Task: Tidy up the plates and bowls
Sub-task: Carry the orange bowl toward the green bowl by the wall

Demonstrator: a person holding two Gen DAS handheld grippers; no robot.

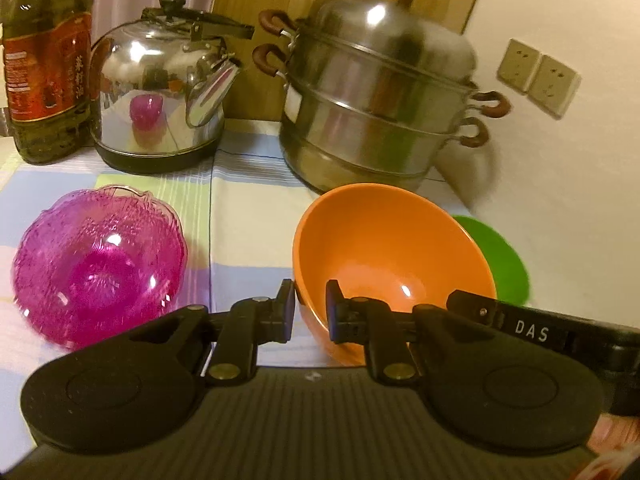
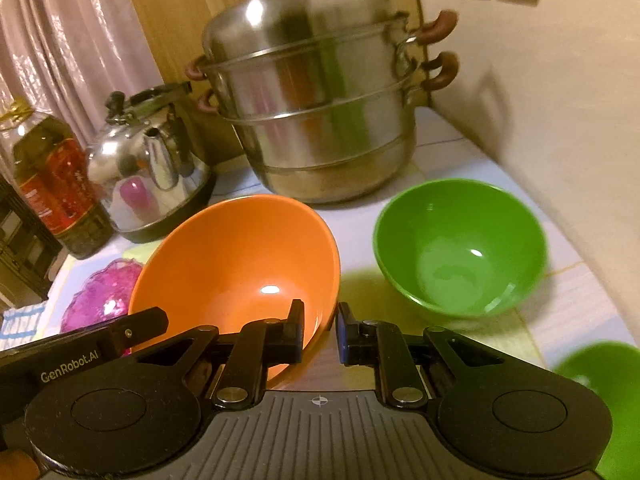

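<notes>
- The left claw (image 1: 310,312) is clenched on the near left rim of the orange bowl (image 1: 384,248).
- The right claw (image 2: 320,330) is clenched on the bowl's opposite rim.
- The orange bowl is tilted above the cloth-covered surface (image 1: 248,216).
- A pink glass bowl (image 1: 100,264) stands left of the orange bowl; a green bowl (image 2: 460,244) right.
- Beyond the orange bowl stand a steel steamer pot (image 1: 380,96), kettle (image 1: 160,92) and oil bottle (image 1: 46,60).
</notes>
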